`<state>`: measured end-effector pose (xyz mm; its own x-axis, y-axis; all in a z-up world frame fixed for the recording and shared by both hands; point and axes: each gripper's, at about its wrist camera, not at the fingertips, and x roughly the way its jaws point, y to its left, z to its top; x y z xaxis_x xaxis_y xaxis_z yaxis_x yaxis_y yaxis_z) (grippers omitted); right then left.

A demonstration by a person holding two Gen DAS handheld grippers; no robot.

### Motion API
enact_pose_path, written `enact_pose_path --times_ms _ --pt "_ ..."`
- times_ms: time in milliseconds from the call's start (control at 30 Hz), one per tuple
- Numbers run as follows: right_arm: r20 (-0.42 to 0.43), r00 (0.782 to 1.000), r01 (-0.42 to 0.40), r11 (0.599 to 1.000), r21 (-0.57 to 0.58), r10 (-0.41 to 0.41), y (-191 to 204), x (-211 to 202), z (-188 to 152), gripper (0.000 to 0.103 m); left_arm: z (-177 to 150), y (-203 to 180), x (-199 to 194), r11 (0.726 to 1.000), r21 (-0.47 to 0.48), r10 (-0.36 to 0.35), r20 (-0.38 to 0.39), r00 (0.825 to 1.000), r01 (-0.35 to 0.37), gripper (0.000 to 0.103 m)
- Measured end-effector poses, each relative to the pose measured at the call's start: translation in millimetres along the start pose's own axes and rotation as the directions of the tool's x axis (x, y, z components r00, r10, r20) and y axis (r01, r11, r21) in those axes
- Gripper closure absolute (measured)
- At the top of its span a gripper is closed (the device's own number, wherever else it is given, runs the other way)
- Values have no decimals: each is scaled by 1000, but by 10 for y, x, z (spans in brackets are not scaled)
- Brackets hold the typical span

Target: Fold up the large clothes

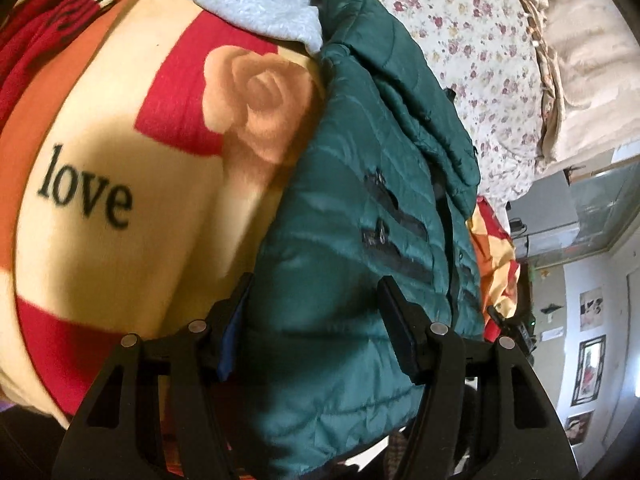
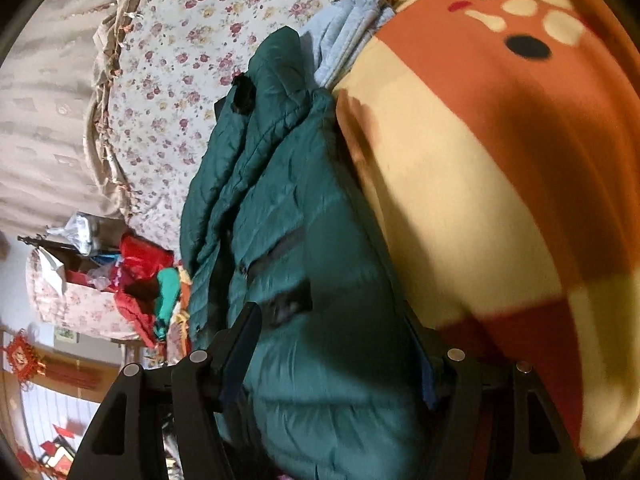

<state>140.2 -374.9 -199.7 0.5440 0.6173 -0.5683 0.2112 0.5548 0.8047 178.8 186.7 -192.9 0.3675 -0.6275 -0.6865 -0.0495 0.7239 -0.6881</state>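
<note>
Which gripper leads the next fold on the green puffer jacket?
Neither clearly, perhaps left. Left gripper and right gripper each straddle the green quilted puffer jacket; the left's end shows the zip pockets flatter.

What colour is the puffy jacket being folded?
Dark green jacket with black zip pockets, clearest in the left wrist view.

The jacket (image 1: 360,208) is seen lying on the blanket (image 1: 120,140), folded over on itself in layers. In the left wrist view, blanket is found to its left and the floral sheet (image 1: 472,60) beyond and to its right. Another garment (image 1: 260,4) is tucked at the jacket's far end. The jacket's near edge is bracketed by the left gripper (image 1: 316,316); likewise by the right gripper (image 2: 332,344), with blanket on that view's right.
</note>
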Motion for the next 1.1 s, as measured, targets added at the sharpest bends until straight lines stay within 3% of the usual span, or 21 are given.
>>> enact_pose_path --times_ms 367,567,700,767,800,833,933,1100 --pt "-78 993 -88 995 -42 84 90 24 -578 38 -359 -147 -67 994 112 16 -5 1000 -15 41" --pt "-64 990 -126 991 -43 123 187 133 -573 39 -412 -233 -19 990 142 20 0 1000 -20 42" --pt "-68 995 -73 996 -45 70 185 279 -597 50 -449 -318 60 985 123 117 32 993 -120 43" --pt "-52 997 -51 998 -30 49 162 275 -615 63 -457 -408 80 961 125 242 53 969 -247 71" --pt "-49 998 -48 999 -24 46 159 260 -615 67 -447 -455 78 947 133 288 54 956 -292 78" --pt "-46 998 -48 999 -22 47 164 248 -614 72 -438 -476 59 946 132 290 54 955 -295 89" --pt "-29 998 -62 997 -48 60 282 145 -611 81 -409 -564 -80 952 118 277 69 958 -284 92" --pt "-1 994 -109 986 -126 110 609 -146 -652 87 -495 -773 -454 961 124 231 128 965 -247 93"
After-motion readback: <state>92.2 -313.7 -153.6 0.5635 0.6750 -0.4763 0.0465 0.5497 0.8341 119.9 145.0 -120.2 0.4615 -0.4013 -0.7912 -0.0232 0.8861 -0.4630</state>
